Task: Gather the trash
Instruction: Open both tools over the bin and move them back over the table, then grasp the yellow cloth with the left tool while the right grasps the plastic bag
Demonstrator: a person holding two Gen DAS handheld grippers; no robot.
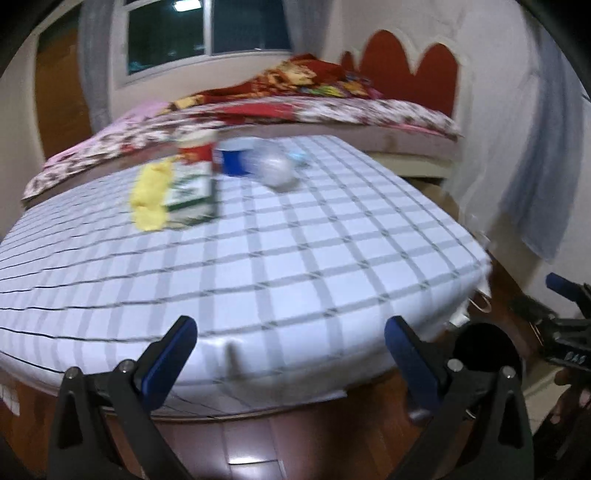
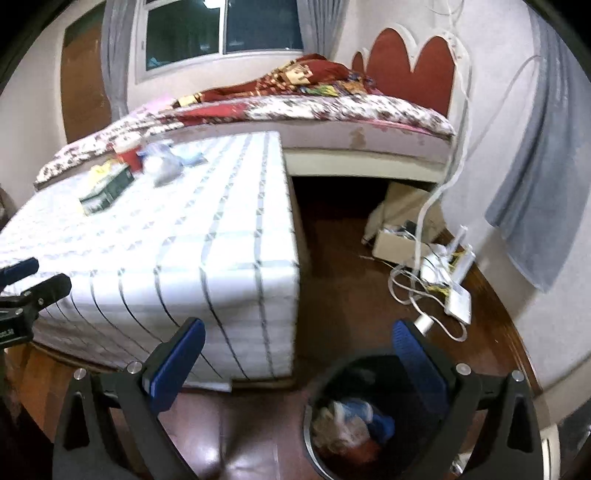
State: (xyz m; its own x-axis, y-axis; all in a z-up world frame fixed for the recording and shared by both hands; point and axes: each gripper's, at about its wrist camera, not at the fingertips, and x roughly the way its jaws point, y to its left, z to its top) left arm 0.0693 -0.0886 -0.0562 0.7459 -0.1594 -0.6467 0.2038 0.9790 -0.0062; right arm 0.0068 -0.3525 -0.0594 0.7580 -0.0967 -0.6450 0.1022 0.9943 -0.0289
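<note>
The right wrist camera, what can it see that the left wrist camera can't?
Only the right wrist view shows inside the trash bin, where some trash lies, and the white cables on the floor. Only the left wrist view shows the blue cup clearly, and the yellow item in full. Both show the checked table, the green box, the bed and the window. Both grippers, left and right, are open and empty.
</note>
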